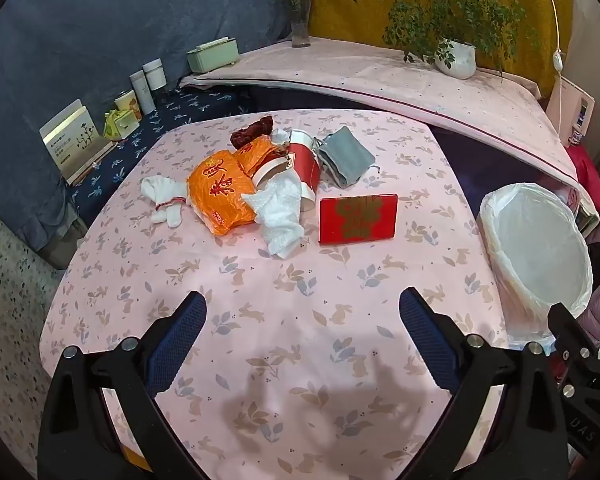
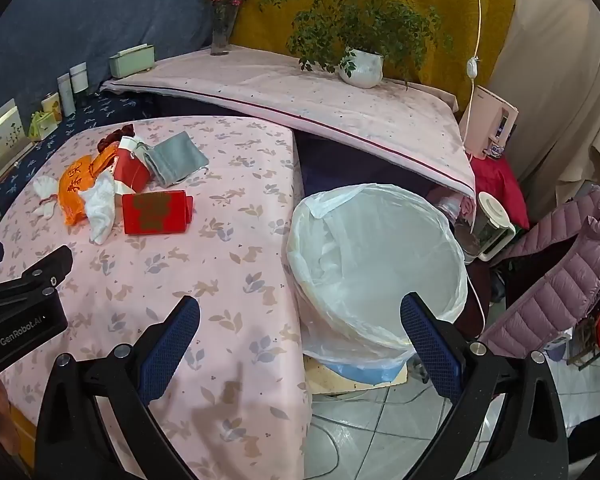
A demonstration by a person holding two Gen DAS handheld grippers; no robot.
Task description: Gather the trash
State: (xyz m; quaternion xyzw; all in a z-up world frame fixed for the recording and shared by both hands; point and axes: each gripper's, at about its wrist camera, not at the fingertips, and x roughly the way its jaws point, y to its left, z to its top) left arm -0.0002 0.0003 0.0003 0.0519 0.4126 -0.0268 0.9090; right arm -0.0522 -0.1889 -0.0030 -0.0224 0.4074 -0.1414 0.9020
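Your left gripper (image 1: 300, 312): jaws spread wide, nothing between them, above bare tablecloth (image 1: 284, 320)
Your right gripper (image 2: 300, 320): released too, straddling the table edge and the bin (image 2: 380, 248)
Trash: orange bag (image 1: 220, 188), white tissue (image 1: 280, 212), red tube (image 1: 306, 168), red card (image 1: 358, 218), grey pouch (image 1: 346, 156), heaped mid-table, well ahead of you
In the way: nothing between your jaws and the heap
Bin: white liner, looks empty, beside the table's right edge
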